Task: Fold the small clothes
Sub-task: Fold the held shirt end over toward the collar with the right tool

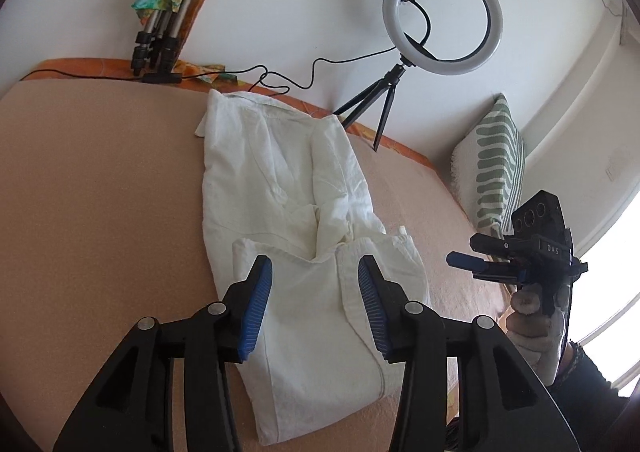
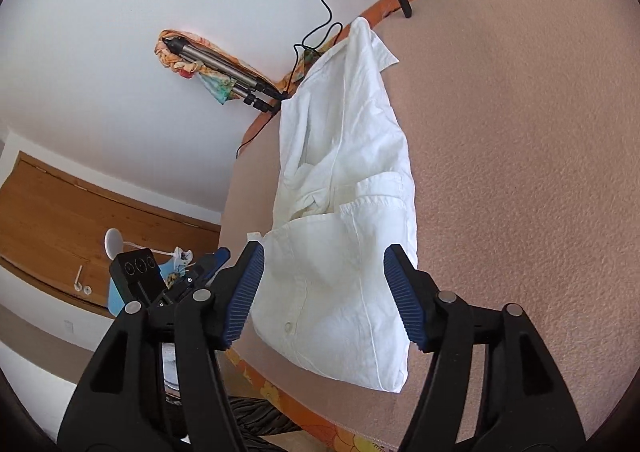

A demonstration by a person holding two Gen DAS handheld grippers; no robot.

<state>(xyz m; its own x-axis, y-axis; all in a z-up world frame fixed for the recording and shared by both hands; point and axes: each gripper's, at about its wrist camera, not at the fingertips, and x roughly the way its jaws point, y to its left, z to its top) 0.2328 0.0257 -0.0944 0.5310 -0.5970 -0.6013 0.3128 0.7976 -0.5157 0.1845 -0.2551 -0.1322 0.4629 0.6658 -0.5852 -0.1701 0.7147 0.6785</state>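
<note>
A small white shirt (image 1: 288, 188) lies on a pinkish-beige bed cover (image 1: 100, 192), folded lengthwise into a long strip with the sleeves laid in. My left gripper (image 1: 316, 268) is open and empty, hovering over the near end of the shirt. The right gripper (image 1: 466, 262) shows at the right of the left wrist view, off the cloth. In the right wrist view the shirt (image 2: 348, 180) runs away from my right gripper (image 2: 324, 256), which is open and empty above its near end. The left gripper (image 2: 218, 256) shows at the lower left there.
A ring light on a small tripod (image 1: 440, 16) stands at the far edge, its cable (image 1: 280, 80) trailing along the wall. A folded tripod with a colourful cloth (image 1: 168, 12) leans at the back left. A green-patterned cushion (image 1: 496, 164) sits at the right. An orange floral sheet edge (image 2: 280, 392) borders the cover.
</note>
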